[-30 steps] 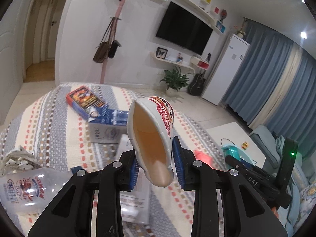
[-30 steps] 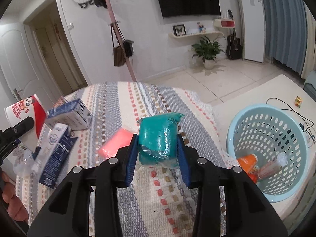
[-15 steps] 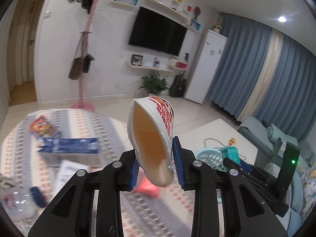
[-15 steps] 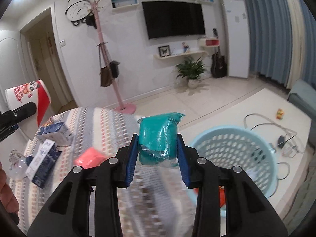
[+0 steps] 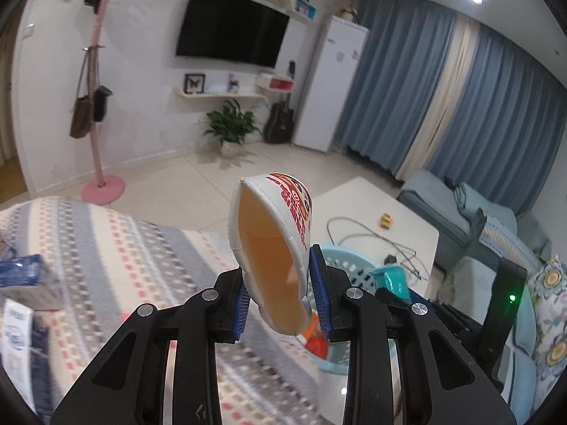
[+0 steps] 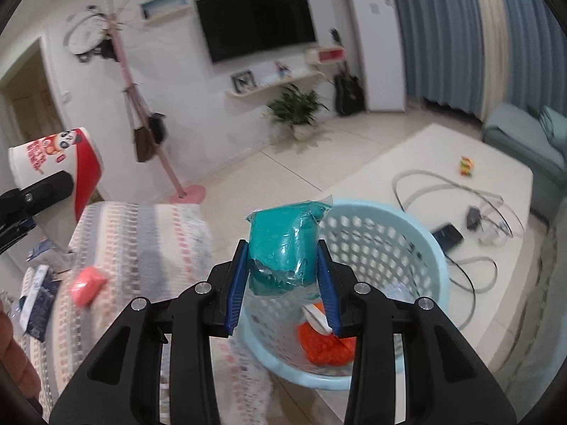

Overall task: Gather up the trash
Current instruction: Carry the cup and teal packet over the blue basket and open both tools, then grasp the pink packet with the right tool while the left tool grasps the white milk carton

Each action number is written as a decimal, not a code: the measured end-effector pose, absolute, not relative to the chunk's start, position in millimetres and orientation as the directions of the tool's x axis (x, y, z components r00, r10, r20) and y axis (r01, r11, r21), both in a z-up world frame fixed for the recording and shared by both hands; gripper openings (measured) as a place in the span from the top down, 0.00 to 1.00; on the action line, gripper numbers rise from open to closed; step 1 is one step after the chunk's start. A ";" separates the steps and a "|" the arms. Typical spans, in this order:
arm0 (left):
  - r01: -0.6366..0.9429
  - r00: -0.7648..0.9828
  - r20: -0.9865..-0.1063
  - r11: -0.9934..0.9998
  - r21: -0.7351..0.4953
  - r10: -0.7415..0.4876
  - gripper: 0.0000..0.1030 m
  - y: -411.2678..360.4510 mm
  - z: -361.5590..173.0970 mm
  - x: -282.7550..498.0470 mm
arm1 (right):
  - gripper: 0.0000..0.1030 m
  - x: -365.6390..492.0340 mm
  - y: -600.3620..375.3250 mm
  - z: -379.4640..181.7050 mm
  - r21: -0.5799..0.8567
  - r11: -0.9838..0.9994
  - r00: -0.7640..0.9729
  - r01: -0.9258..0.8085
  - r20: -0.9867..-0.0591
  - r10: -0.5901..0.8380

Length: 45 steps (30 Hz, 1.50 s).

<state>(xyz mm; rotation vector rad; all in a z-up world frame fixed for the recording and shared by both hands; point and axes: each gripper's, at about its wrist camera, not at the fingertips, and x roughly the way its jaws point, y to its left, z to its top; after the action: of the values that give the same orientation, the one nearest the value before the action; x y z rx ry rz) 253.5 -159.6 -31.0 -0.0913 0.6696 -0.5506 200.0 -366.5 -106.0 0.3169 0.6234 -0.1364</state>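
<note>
The left gripper (image 5: pixel 283 304) has its fingers (image 5: pixel 239 301) clamped on a paper noodle cup (image 5: pixel 273 244), held tilted with its open mouth toward the camera. The right gripper (image 6: pixel 281 276) has its fingers (image 6: pixel 235 283) clamped on a teal plastic-wrapped packet (image 6: pixel 283 248).

Landmark: the light blue laundry basket (image 6: pixel 425 248).
- The teal packet is held over the near-left rim of the basket, apart from its wall.
- In the right wrist view the noodle cup (image 6: pixel 56 166) is well left of the basket, above the striped woven table (image 6: pixel 149 248) cover.
- Inside the basket lies an orange wrapper (image 6: pixel 319 347) with a white piece on top; its exact type cannot be told, possibly a snack bag.
- A pink block (image 6: pixel 86 281) lies on the table left of the basket.
- Blue and white cartons (image 6: pixel 39 290) lie farther left, at the table's far side from the basket.
- Cables (image 6: pixel 460 209) and a dark phone (image 6: pixel 447 235) lie on the white surface right of the basket.
</note>
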 end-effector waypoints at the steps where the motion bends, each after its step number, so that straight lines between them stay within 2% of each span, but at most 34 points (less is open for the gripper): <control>1: 0.457 0.637 -0.574 0.852 -0.256 -0.515 0.71 -165.3 -34.9 256.2 | 0.67 203.4 -373.3 -112.6 0.251 0.936 0.782 0.247 -0.621 -0.039; 7: 0.471 0.546 -0.659 0.840 -0.270 -0.517 0.71 -206.0 -73.1 271.9 | 0.67 211.3 -408.6 -159.5 0.297 0.888 0.671 0.352 -0.741 -0.018; 11: 0.452 0.503 -0.687 0.837 -0.309 -0.525 0.71 -221.4 -93.3 281.4 | 0.67 210.2 -416.7 -179.3 0.272 0.882 0.629 0.384 -0.776 -0.035; 16: 0.455 0.461 -0.730 0.840 -0.295 -0.505 0.70 -237.0 -110.4 284.1 | 0.66 211.6 -423.3 -190.6 0.268 0.877 0.602 0.399 -0.798 -0.030; 18: 0.462 0.461 -0.729 0.838 -0.291 -0.507 0.67 -237.8 -110.6 282.5 | 0.65 211.6 -426.0 -193.7 0.281 0.873 0.599 0.398 -0.801 -0.016; 20: 0.468 0.465 -0.726 0.837 -0.284 -0.507 0.49 -236.6 -107.9 279.2 | 0.63 211.4 -427.9 -193.2 0.285 0.873 0.602 0.395 -0.798 -0.011; 22: 0.475 0.475 -0.714 0.832 -0.285 -0.515 0.39 -235.6 -102.7 275.6 | 0.49 210.0 -428.7 -189.6 0.284 0.874 0.612 0.395 -0.790 -0.020; 23: 0.479 0.477 -0.709 0.829 -0.287 -0.520 0.38 -234.8 -100.4 273.9 | 0.47 209.1 -429.8 -187.1 0.288 0.872 0.620 0.396 -0.784 -0.022; 35: 0.473 0.530 -0.653 0.827 -0.303 -0.542 0.35 -206.6 -70.9 249.1 | 0.46 200.1 -411.2 -154.4 0.306 0.888 0.676 0.344 -0.737 -0.008; 45: 0.396 0.650 -0.574 0.867 -0.302 -0.497 0.35 -126.8 -32.1 218.4 | 0.46 191.7 -356.7 -109.0 0.314 0.920 0.741 0.233 -0.670 0.041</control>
<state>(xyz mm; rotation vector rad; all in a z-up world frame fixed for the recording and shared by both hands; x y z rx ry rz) 218.4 -126.8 -32.1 -0.1549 0.6975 -0.5097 191.7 -356.7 -109.0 0.3969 0.7330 -0.1081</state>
